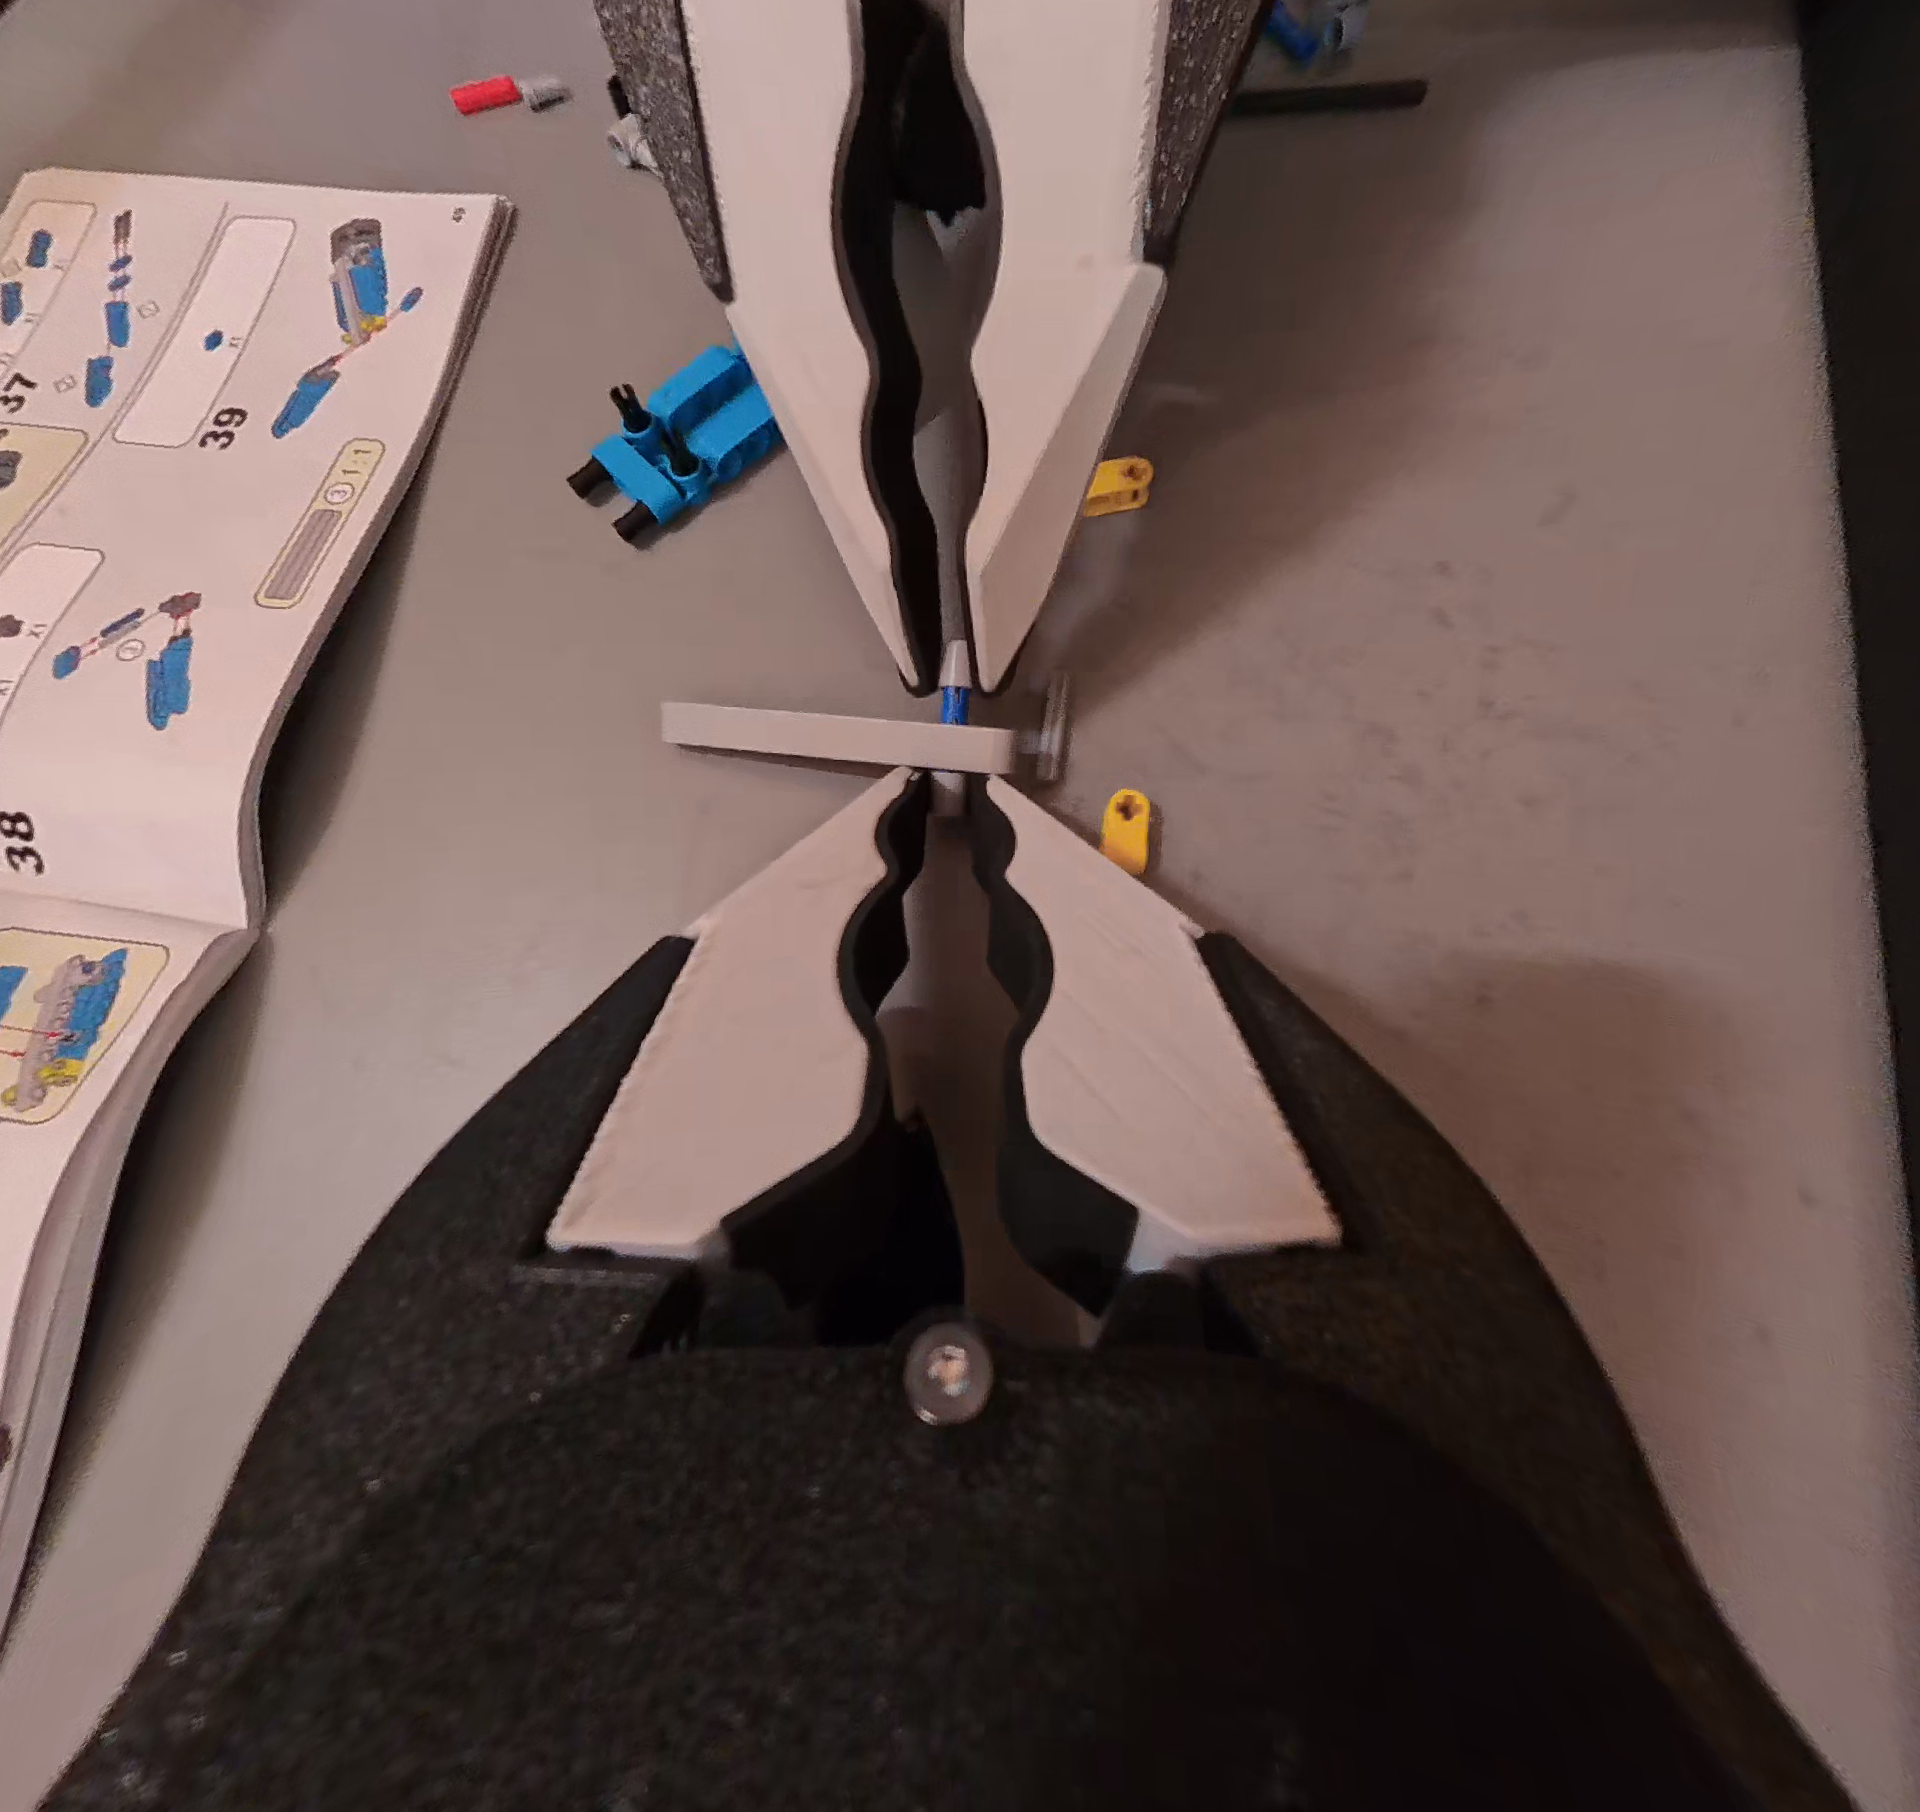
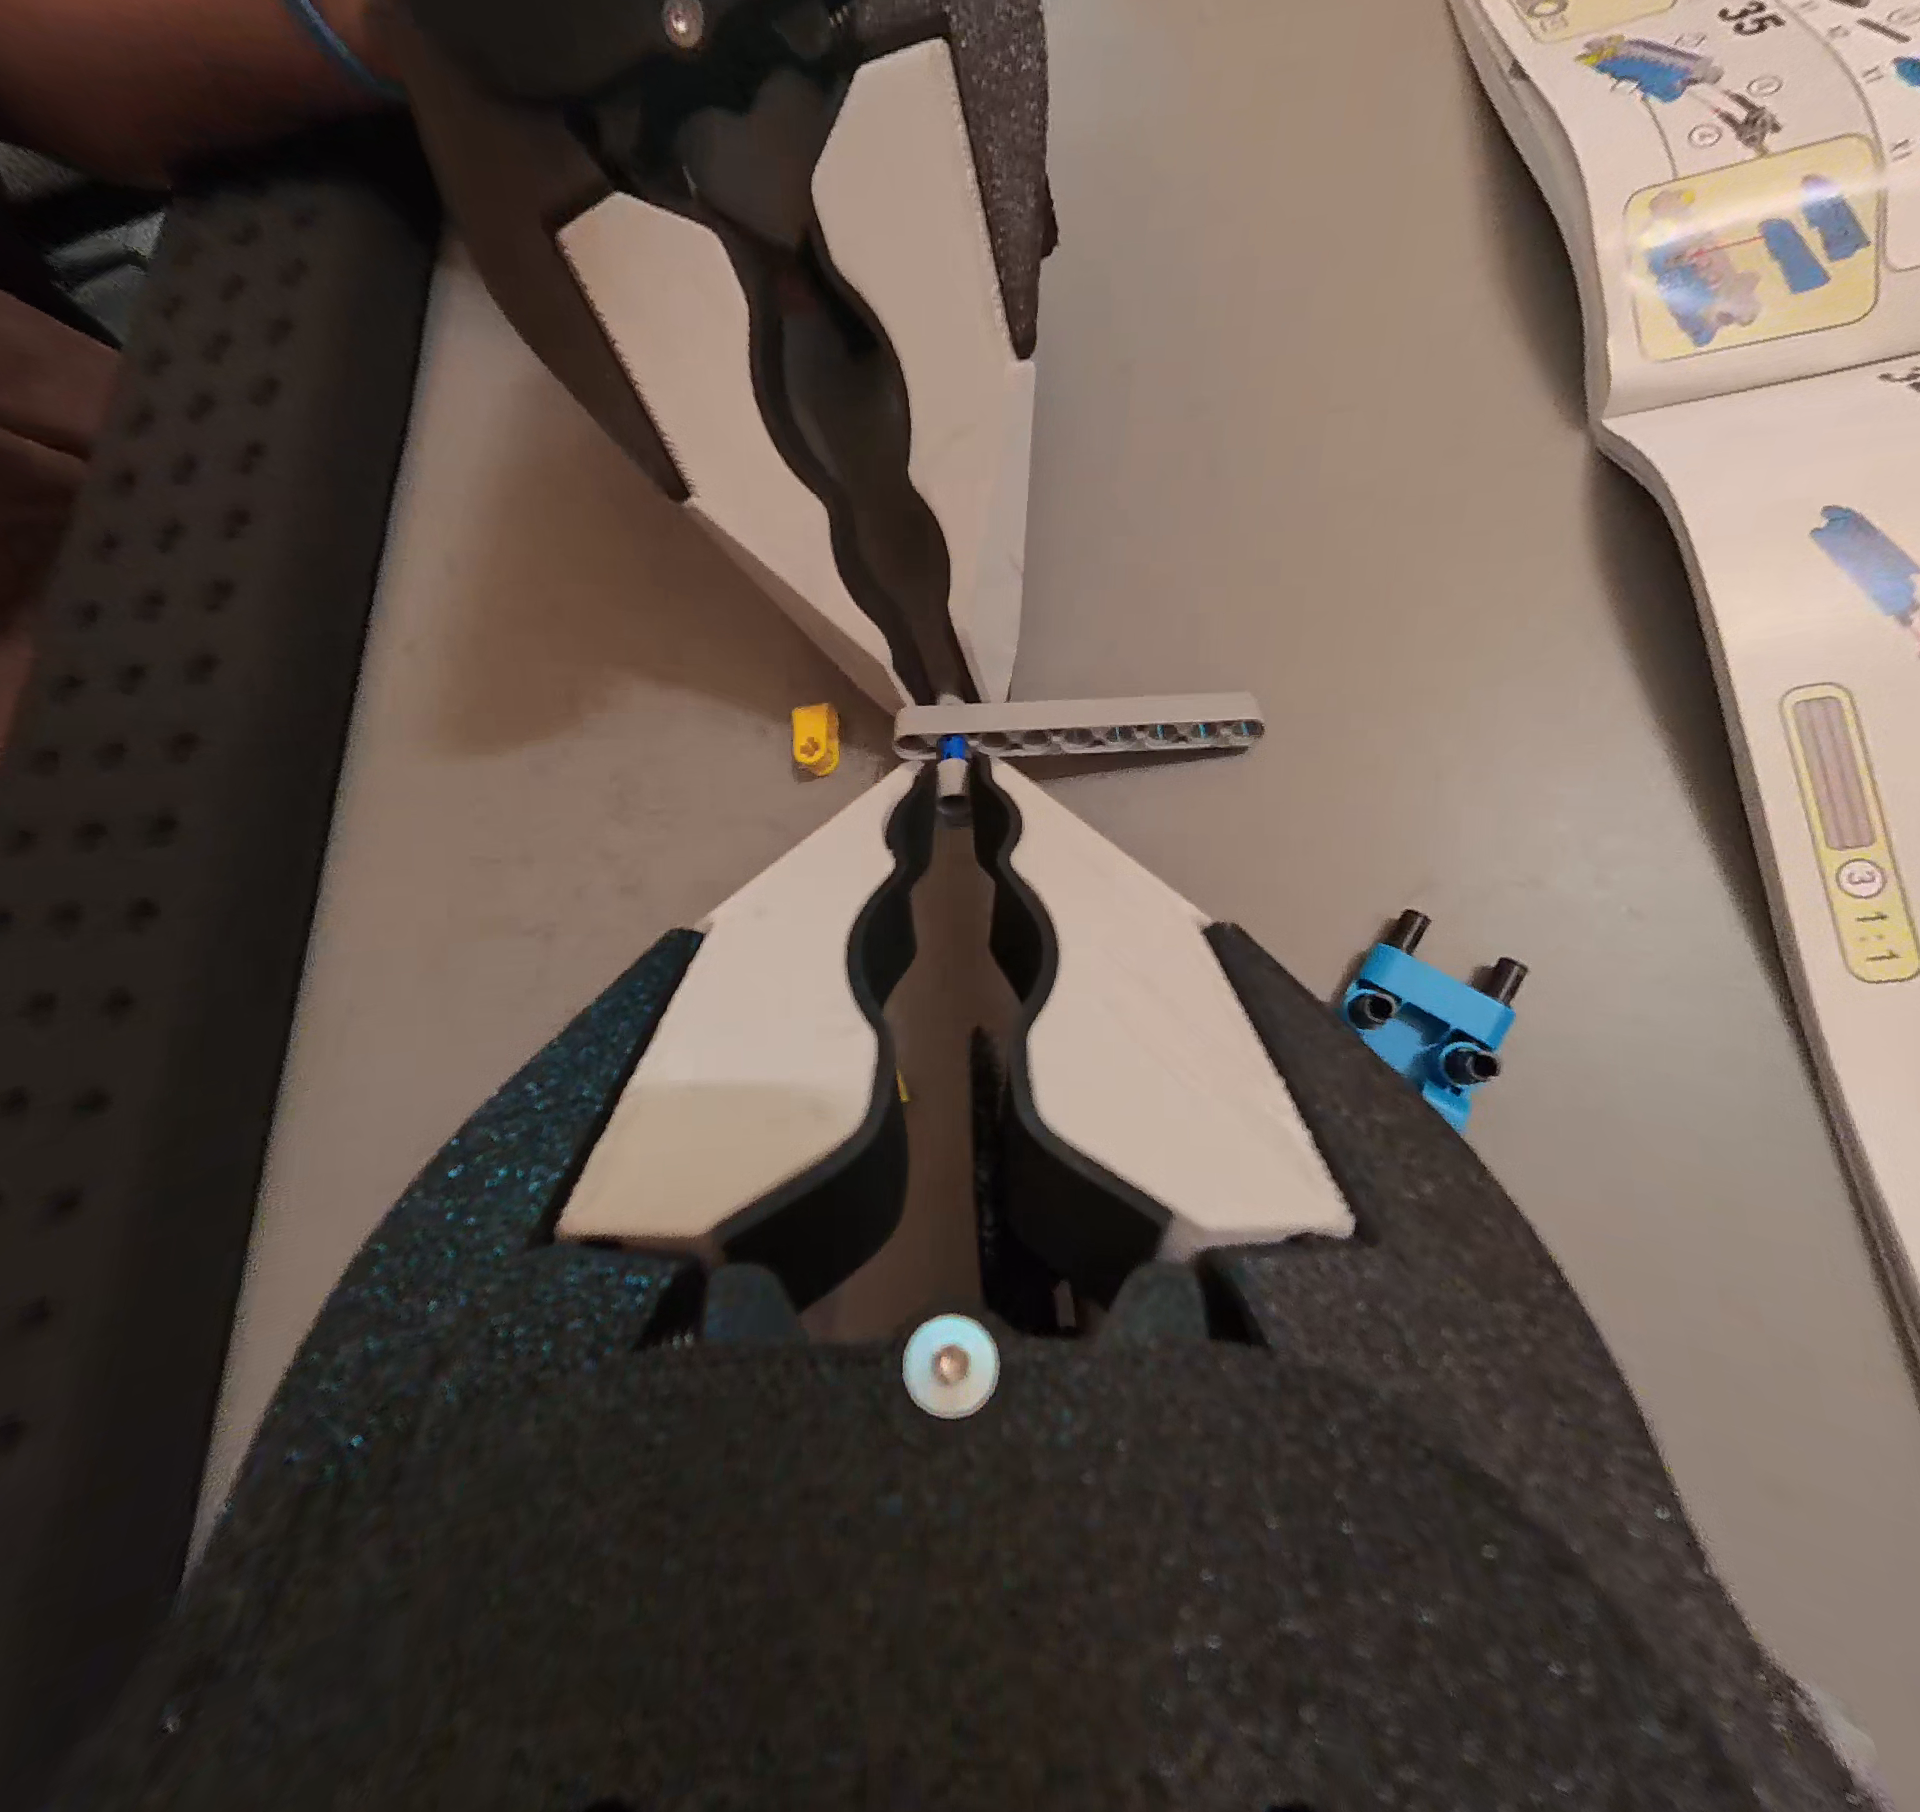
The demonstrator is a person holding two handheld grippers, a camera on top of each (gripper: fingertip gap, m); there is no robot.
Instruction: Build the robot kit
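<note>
The left gripper (image 1: 948,794) is clamped on a grey beam (image 1: 831,732) above the surface (image 1: 1455,619); the right gripper (image 2: 951,788) pinches a blue pin (image 2: 950,748) at its hole — slight misalignment could jam or drop it.

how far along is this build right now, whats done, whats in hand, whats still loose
Done: one blue block already carries black pins.

In hand: the left gripper is shut on the grey beam near one end. The right gripper is shut on a grey-and-blue pin whose blue tip sits at a beam hole; how deep is unclear.

Left: two yellow pieces and a red-and-grey pin lie loose, the instruction booklet open.
</note>
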